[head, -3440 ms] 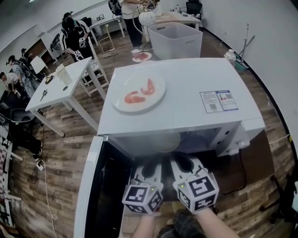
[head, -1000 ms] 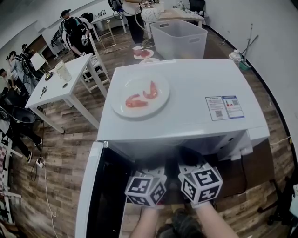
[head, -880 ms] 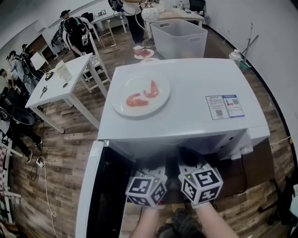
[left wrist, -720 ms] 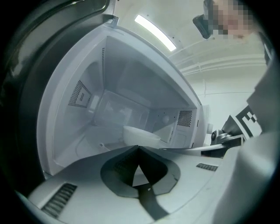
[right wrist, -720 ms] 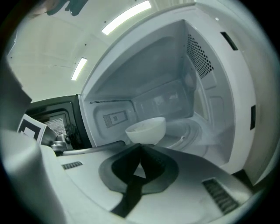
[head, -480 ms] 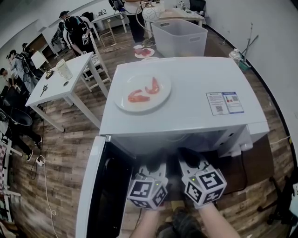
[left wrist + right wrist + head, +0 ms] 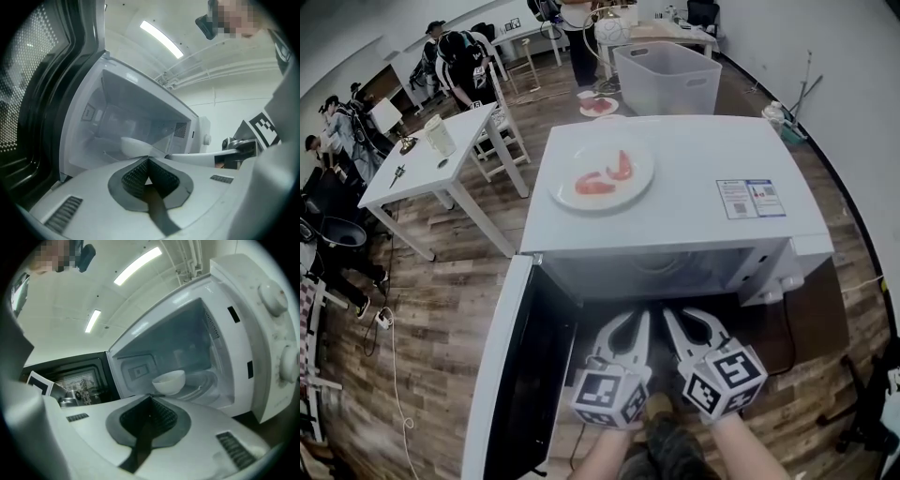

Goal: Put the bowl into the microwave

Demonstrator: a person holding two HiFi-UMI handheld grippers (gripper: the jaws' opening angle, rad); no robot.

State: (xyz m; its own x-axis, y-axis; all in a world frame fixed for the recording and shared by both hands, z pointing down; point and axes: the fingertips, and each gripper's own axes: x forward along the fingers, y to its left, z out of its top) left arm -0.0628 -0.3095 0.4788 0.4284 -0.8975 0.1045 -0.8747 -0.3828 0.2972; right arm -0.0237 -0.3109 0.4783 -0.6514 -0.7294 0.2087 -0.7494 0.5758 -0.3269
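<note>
Wooden floor (image 7: pixel 441 281) surrounds the open microwave (image 7: pixel 675 217), white bowl (image 7: pixel 168 382) inside; left gripper (image 7: pixel 148 160) and right gripper (image 7: pixel 151 397) jaws pressed together, empty.

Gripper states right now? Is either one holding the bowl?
Left gripper: closed, holding nothing.
Right gripper: closed, holding nothing.
The bowl sits inside the microwave, clear of both.
</note>
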